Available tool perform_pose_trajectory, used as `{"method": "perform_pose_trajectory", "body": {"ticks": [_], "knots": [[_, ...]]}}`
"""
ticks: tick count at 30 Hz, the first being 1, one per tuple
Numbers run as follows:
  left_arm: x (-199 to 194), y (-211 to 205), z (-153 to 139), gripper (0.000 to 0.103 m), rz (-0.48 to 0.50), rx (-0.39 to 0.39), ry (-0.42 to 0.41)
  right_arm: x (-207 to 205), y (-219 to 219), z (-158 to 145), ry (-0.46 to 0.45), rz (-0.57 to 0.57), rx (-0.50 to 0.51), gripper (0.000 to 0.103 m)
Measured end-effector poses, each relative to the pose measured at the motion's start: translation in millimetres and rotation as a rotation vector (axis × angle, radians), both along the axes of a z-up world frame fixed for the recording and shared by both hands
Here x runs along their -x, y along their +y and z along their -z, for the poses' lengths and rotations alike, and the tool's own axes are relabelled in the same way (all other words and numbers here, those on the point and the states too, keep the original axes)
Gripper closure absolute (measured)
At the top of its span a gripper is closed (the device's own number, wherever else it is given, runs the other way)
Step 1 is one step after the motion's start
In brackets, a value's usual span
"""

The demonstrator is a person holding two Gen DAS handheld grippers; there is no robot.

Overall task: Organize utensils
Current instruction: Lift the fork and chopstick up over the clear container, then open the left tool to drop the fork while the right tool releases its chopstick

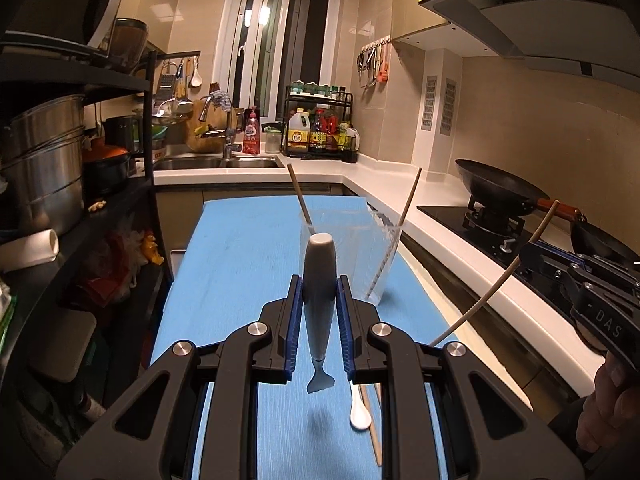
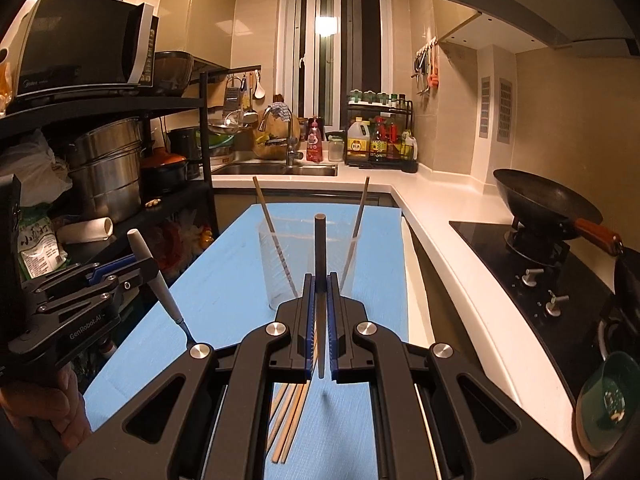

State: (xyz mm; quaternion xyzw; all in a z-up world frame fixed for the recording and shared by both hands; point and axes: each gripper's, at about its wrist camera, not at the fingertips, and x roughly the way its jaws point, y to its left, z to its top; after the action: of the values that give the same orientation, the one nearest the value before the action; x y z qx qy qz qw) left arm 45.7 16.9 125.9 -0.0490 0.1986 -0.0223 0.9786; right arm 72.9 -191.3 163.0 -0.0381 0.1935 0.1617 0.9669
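Note:
My left gripper (image 1: 319, 296) is shut on a grey-handled fork (image 1: 319, 280), handle up, tines down, above the blue mat (image 1: 240, 264). A clear cup (image 1: 344, 252) with two chopsticks leaning in it stands just beyond. My right gripper (image 2: 319, 292) is shut on a single chopstick (image 2: 319, 248), held upright before the same cup (image 2: 308, 256). In the left wrist view the right gripper (image 1: 560, 276) appears at the right with its chopstick (image 1: 504, 276). A white spoon (image 1: 359, 412) and loose chopsticks (image 2: 290, 420) lie on the mat.
A white counter (image 1: 460, 240) runs along the right with a wok (image 2: 548, 204) on the stove. A sink (image 2: 276, 168) and bottle rack (image 2: 380, 140) are at the back. A black shelf with steel pots (image 1: 44, 168) stands on the left.

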Motion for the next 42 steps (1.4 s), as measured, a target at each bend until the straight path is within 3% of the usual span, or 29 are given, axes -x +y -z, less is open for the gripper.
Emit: {"method": "perform_pose_trajectory", "body": {"ticks": [6,13,17,21,30,40,41,42], "knots": [[-38.0,0.9,-33.5,0.086,0.018,-0.016,-0.029,-30.5,8.5,-39.3,-0.047,-0.024,-0.007,0.097],[-97.7,-2.6,-95.9,0.086,0.045,-0.008,-0.105,-77.1,22.4,-93.6,-0.128,-0.039,-0.013,0.097],[-127.9,-10.7,-115.7,0.086,0.067,-0.013,-0.149,-104.4,28.6,-102.1,-0.141,-0.037,-0.007,0.097],[-162.1,-18.2,-102.4,0.086,0.086,-0.009,-0.122,-133.3,30.8,-83.6,-0.099,-0.025,0.001,0.097],[-202.2,-22.3,-27.2,0.086,0.105,-0.032,0.024,-164.0,31.0,-20.1,0.0,-0.03,0.007,0.097],[-210.8,-32.5,-6.0,0.086,0.153,-0.091,0.097,-166.7,38.5,7.3,0.075,-0.057,0.035,0.094],[-212.4,-32.8,-7.1,0.083,0.161,-0.09,0.106,-166.0,38.7,9.0,0.086,-0.06,0.044,0.094],[-213.0,-31.9,-10.0,0.071,0.173,-0.079,0.116,-163.6,38.0,9.7,0.088,-0.059,0.05,0.092]]}}
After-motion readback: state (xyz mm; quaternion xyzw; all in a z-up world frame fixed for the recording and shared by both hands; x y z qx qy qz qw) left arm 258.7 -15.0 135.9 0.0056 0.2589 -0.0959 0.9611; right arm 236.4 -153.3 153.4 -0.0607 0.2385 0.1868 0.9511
